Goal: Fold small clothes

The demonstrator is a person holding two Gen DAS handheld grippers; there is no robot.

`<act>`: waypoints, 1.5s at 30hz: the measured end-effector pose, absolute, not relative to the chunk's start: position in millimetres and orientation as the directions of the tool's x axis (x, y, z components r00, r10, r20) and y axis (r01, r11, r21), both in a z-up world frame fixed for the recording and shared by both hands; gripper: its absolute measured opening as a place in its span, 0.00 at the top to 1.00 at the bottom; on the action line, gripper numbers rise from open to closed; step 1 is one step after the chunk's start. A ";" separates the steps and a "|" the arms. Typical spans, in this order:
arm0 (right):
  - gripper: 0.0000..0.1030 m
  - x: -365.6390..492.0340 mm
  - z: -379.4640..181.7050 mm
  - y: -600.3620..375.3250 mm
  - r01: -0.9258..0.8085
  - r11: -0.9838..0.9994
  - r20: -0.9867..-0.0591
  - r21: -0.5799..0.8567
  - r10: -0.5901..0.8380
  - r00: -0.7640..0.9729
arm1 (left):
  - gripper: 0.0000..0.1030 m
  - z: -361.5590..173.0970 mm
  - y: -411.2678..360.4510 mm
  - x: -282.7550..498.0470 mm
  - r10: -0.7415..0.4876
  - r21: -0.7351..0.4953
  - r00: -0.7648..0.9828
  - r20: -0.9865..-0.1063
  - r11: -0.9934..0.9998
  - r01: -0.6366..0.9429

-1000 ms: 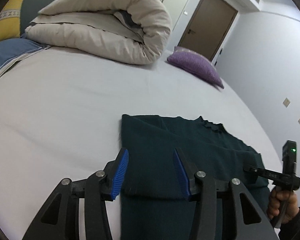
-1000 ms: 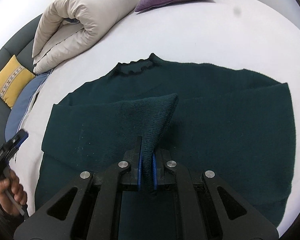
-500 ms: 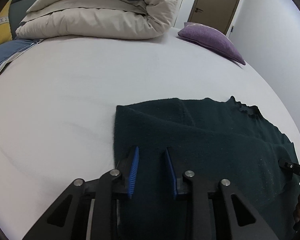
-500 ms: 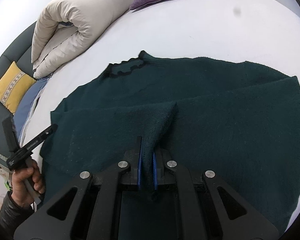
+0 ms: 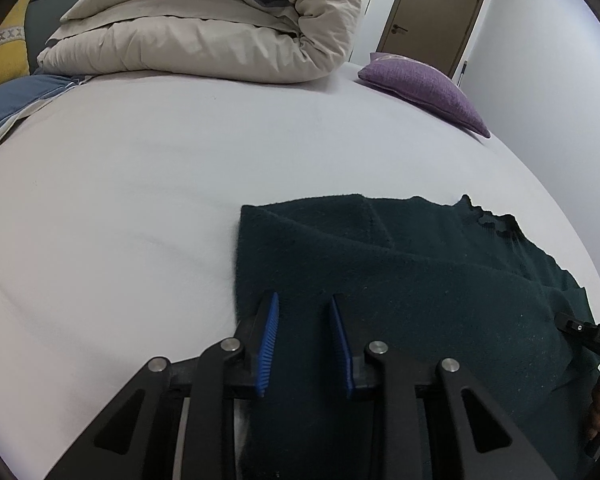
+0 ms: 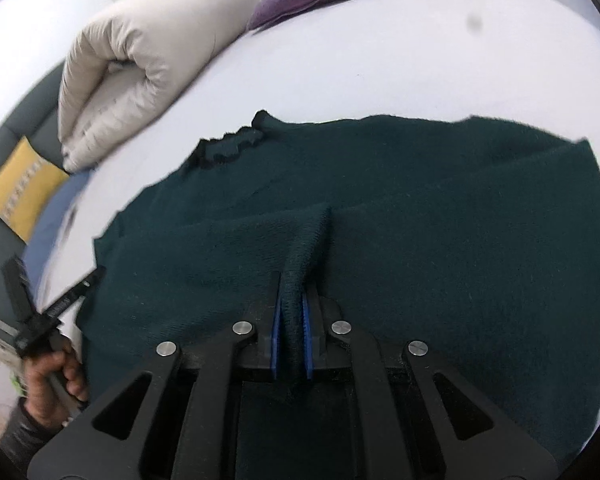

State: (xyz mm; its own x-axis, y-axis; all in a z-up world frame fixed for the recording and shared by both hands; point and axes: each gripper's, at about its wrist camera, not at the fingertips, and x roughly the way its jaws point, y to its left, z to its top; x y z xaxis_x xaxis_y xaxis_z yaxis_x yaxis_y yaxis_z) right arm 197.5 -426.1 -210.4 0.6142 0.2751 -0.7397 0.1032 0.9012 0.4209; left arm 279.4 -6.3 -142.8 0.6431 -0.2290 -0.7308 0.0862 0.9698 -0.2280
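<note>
Sweater lies flat on the bed under both grippers. My right gripper pinches a raised ridge of knit; my left gripper has been closing around the edge fabric but looks unclamped, so I may lift unevenly.

The sweater is a dark green knit, matt and fuzzy, with a ribbed weave showing where it bunches up. The bed carries a smooth, matt white sheet with faint creases. The rolled duvet is soft beige cloth, puckered along its seams. The purple cushion has a coarse woven face. Both grippers are matt black plastic with bright metal rivets and ridged blue pads. The door looks like brown wood.
</note>
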 end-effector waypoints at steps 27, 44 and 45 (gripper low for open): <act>0.53 40.4 -179.1 -455.3 0.256 0.849 -0.672 0.462 0.147 0.726 | 0.43 -113.7 65.7 211.1 -0.338 -0.387 0.621 -0.708 0.920 0.060; 0.38 -190.3 -204.4 -443.4 0.247 0.797 -0.690 0.552 0.269 0.672 | 0.44 -137.3 88.4 1.0 -0.542 -0.538 0.353 -0.763 0.835 0.120; 0.38 -197.9 -206.6 -443.9 0.244 0.793 -0.690 0.559 0.281 0.668 | 0.45 -138.4 90.9 -2.5 -0.559 -0.556 0.340 -0.756 0.823 0.115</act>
